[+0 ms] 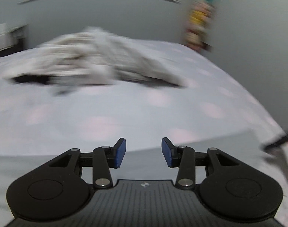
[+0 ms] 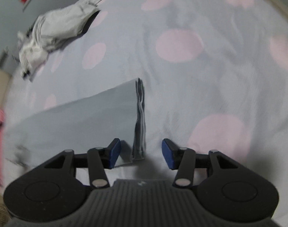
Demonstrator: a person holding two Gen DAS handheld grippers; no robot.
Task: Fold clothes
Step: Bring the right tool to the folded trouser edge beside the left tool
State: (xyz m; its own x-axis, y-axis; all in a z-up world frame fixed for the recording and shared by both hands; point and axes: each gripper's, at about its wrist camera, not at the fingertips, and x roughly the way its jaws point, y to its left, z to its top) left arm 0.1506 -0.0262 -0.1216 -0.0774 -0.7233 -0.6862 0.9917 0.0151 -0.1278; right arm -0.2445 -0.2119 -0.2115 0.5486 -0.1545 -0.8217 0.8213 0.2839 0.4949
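Left gripper (image 1: 143, 152) apart, empty over bedsheet (image 1: 144, 113); right gripper (image 2: 141, 154) apart above folded cloth (image 2: 77, 113); crumpled garment (image 1: 98, 56) beyond.

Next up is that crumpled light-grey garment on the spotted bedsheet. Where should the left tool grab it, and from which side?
Take the crumpled garment at its long flat end, which trails toward the right in the left wrist view. That end lies low and thin on the bedsheet, so the open left tool can probably come in from the near side and pinch the edge. The bunched middle looks too bulky.
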